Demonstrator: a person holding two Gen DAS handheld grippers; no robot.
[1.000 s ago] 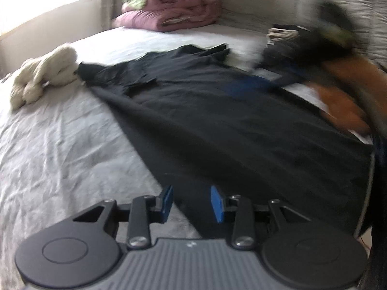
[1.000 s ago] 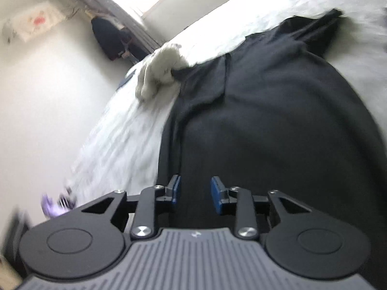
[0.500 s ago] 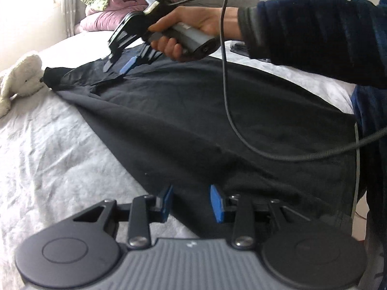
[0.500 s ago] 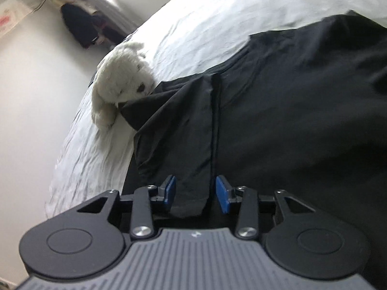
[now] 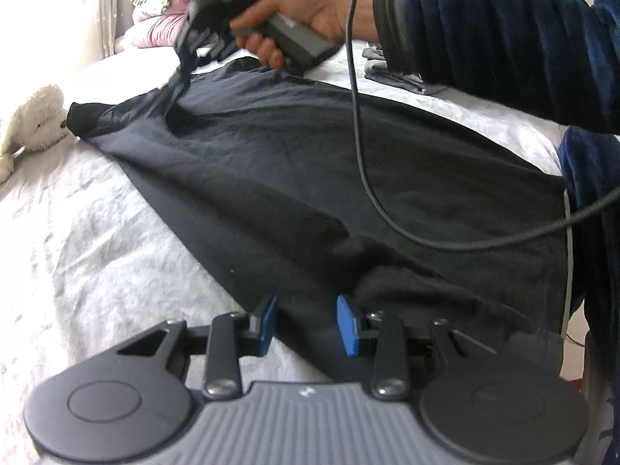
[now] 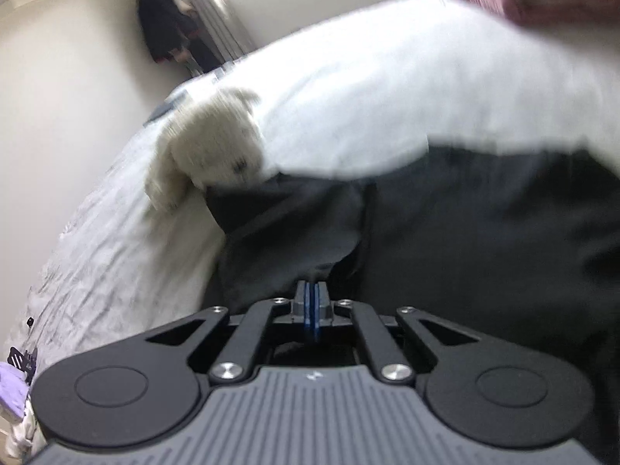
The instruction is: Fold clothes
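White bed: black garment spread flat, white plush toy at sleeve, pink bedding far end.

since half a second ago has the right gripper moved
Yes. In the left wrist view the right gripper has lifted the black shirt's shoulder, toward the pink bedding.

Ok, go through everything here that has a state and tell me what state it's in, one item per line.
Left gripper: open, over the shirt's near edge.
Right gripper: shut on the black shirt's sleeve, lifting it.
Black shirt: spread on the bed, not yet folded.
White plush toy: lying on the bed at the sleeve tip.
Pink blanket: folded, stacked at the bed's far end.
Grey clothes: small pile beyond the shirt.
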